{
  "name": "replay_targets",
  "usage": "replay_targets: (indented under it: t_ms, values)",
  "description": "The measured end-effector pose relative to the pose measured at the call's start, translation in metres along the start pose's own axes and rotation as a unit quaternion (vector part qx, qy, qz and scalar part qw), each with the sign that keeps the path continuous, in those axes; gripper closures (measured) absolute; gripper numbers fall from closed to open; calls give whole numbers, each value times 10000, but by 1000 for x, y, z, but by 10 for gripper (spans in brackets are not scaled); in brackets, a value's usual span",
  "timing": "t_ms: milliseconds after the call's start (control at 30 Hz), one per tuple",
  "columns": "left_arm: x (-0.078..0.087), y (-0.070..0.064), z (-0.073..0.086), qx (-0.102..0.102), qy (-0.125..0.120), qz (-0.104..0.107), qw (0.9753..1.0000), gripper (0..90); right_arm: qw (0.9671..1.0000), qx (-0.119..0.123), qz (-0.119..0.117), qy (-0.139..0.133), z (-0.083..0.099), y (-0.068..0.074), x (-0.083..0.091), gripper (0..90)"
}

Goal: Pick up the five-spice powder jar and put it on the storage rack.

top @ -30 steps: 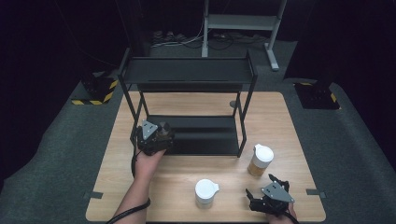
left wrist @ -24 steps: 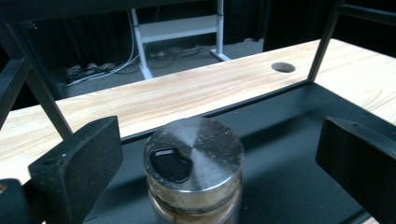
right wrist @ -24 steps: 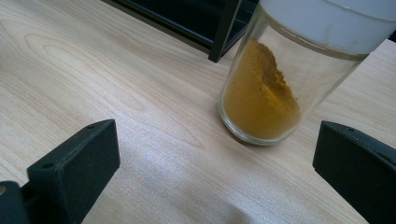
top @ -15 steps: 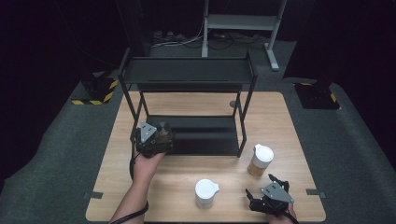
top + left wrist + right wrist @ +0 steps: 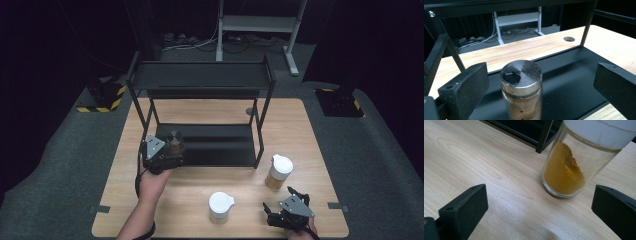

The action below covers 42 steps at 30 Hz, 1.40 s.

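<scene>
Since the earlier frames, the left tongs (image 5: 172,150) have edged back toward the person along the front left of the rack, while the right tongs (image 5: 280,212) stay where they were near the front right corner of the tabletop (image 5: 200,192).

From the left gripper view, the left tongs (image 5: 539,82) stand wide, their black jaws well apart on either side of a glass jar with a metal lid (image 5: 522,86). Neither jaw touches the glass. That jar stands upright on the black lower shelf (image 5: 571,82) of the rack, near its front left corner, and holds something brown. In the high view the same jar (image 5: 174,142) sits just ahead of the gripper body.

In the right gripper view, the right tongs (image 5: 539,212) are also wide and hold nothing. Ahead of them, upright on the bare wood, stands a glass jar of yellow powder (image 5: 571,167) with a white lid, just beside the rack's front right leg (image 5: 544,136). The high view shows this jar (image 5: 278,171) near that leg, and another white-lidded jar (image 5: 220,206) standing on the tabletop to the left of the right tongs.
</scene>
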<state>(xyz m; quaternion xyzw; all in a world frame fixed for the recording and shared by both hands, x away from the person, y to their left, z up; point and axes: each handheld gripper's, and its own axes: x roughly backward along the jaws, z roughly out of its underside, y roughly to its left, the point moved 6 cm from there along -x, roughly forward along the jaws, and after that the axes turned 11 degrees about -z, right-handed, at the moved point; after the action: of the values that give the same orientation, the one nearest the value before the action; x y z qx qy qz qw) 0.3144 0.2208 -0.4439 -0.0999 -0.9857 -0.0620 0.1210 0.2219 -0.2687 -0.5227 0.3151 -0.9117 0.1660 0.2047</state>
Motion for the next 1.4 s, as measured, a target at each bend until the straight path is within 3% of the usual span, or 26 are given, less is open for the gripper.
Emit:
replay_targets:
  t_ms: [133, 733, 867, 1033, 1400]
  values:
    - [6, -1, 1, -98, -47, -30, 9999, 5, 10000, 1, -1, 5, 0, 0, 0, 0]
    - [36, 1, 5, -71, -104, 46, 9999, 5, 10000, -12, 1, -6, 0, 0, 0, 0]
    - [43, 0, 8, -166, -107, 8, 9998, 5, 10000, -9, 7, -10, 0, 0, 0, 0]
    - [55, -1, 16, -124, -133, 12, 9998, 5, 10000, 5, 13, -9, 0, 0, 0, 0]
    - [79, -10, 39, -234, -162, 49, 9996, 5, 10000, 15, 17, -6, 0, 1, 0, 0]
